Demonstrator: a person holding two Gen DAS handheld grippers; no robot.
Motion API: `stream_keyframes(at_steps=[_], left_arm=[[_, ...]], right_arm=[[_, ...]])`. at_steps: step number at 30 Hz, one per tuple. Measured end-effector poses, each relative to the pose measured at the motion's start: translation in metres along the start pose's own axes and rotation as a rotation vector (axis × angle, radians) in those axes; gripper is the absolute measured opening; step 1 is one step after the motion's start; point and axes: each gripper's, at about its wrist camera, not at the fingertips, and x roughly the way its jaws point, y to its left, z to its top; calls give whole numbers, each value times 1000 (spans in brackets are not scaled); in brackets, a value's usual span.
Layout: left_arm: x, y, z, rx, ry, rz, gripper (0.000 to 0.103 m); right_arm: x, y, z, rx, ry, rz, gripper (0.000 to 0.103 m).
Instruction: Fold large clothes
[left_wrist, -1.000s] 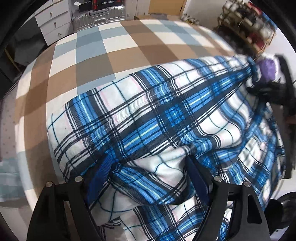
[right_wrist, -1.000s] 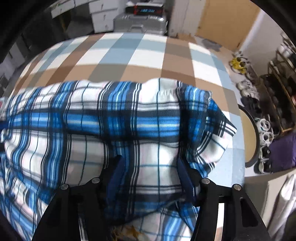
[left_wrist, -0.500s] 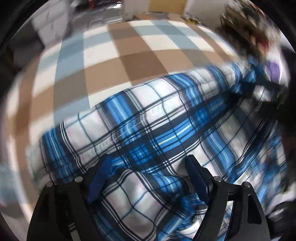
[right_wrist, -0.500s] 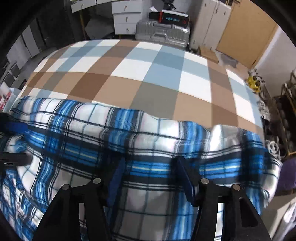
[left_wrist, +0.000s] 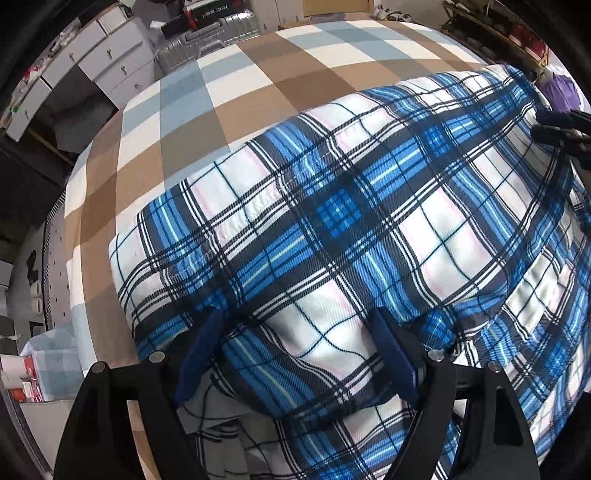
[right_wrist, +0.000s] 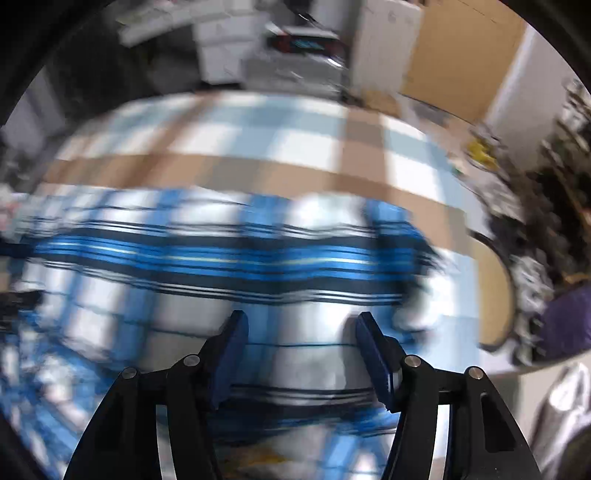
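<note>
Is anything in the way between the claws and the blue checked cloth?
Nothing visible is in the way. The left claw has the blue plaid cloth bunched right between its fingers. The right claw sits right against the same cloth, though that view is too blurred to show a grip. The checked bed cover beyond shows nothing lying on it.

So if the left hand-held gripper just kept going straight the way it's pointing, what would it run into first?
The left hand-held gripper would meet the blue plaid garment at once: cloth already bulges between its fingers. Past that fold lies the checked bedcover, though depth is hard to judge.
</note>
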Motion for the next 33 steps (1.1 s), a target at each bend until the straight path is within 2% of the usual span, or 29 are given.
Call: stream_keyframes(at_steps=[1, 2, 4, 5, 7, 8, 9, 11, 16, 20, 22, 24, 25, 27, 28, 29, 31, 33], left_arm=[[1, 1, 0, -8, 3, -8, 81], [3, 3, -1, -21, 5, -20, 82], [6, 16, -7, -32, -4, -36, 89], [8, 34, -8, -30, -1, -43, 92], [17, 40, -1, -19, 15, -54, 102], [22, 43, 5, 1, 30, -65, 102], [25, 46, 10, 14, 39, -70, 102], [21, 54, 27, 28, 50, -68, 102], [31, 77, 64, 31, 24, -56, 102], [36, 95, 78, -7, 6, -34, 101], [26, 91, 66, -7, -36, -29, 100], [-1, 90, 43, 1, -100, -16, 100], [-14, 88, 31, 0, -129, -5, 100], [-45, 82, -2, -3, -187, 5, 100], [-61, 70, -4, -5, -202, -4, 100], [-78, 63, -23, -3, -228, -22, 100], [-104, 52, -46, 2, -281, -65, 100], [-122, 33, -64, 10, -296, -97, 100]], right_arm=[[-1, 12, -2, -28, 2, 19, 65], [2, 22, -5, -57, 17, 1, 66], [24, 42, -9, -141, 74, -78, 66], [24, 45, -9, -131, 45, -77, 67], [33, 36, -2, -40, 34, -42, 68], [36, 31, -1, 46, 25, -9, 71], [37, 29, 1, 58, 5, -12, 71], [39, 35, 10, 25, -18, -39, 71], [45, 32, 35, 80, -37, -50, 72], [64, 23, 64, 97, -34, -57, 72], [64, 17, 66, 120, -27, -39, 70], [59, 11, 61, 159, -33, 17, 62], [42, 9, 48, 185, -54, 80, 61], [13, 7, 27, 206, -107, 118, 61], [-6, 9, 15, 209, -137, 124, 63], [-27, 11, -1, 212, -168, 139, 63], [-68, 20, -30, 208, -216, 211, 64], [-110, 33, -65, 184, -267, 252, 65]])
